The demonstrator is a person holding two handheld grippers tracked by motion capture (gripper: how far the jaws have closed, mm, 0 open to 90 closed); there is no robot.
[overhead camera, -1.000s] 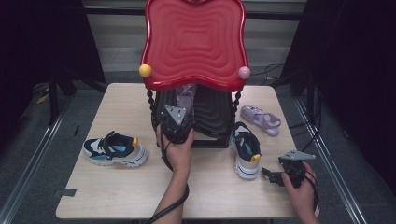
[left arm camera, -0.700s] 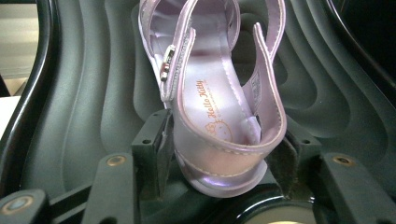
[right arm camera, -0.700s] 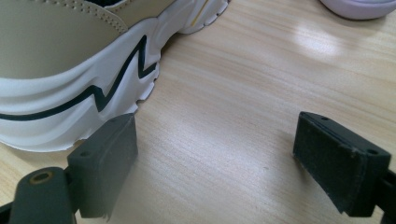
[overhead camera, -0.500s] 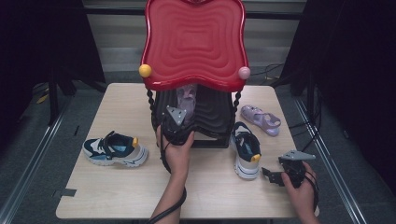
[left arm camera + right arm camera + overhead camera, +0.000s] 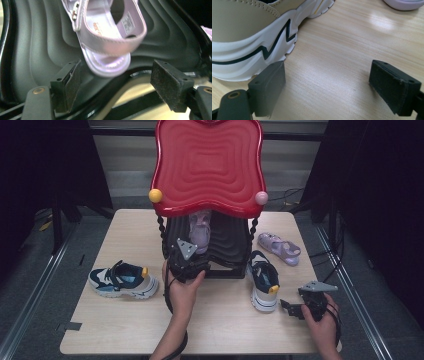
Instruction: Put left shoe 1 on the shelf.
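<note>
While 1 navy sneaker (image 5: 123, 280) lies untouched at the table's (image 5: 220, 330) left, the left gripper (image 5: 186, 262) has just been opening, and its wide jaws now flank the lilac sandal (image 5: 105, 37) on the rack's black shelf (image 5: 45, 50) without pressing it. Compared with 1 second ago, that sandal looks released. Rightward, a second sneaker (image 5: 262, 280) and sandal (image 5: 280, 248) wait; the right gripper (image 5: 295, 309) idles open.

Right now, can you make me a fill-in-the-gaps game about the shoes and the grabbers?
1. The sandal by the left gripper lies on the black ____.
2. The other sandal is coloured ____.
3. The right gripper has its jaws ____.
4. Both sneakers stand on the ____.

Missing words: shelf, purple, open, table
</note>
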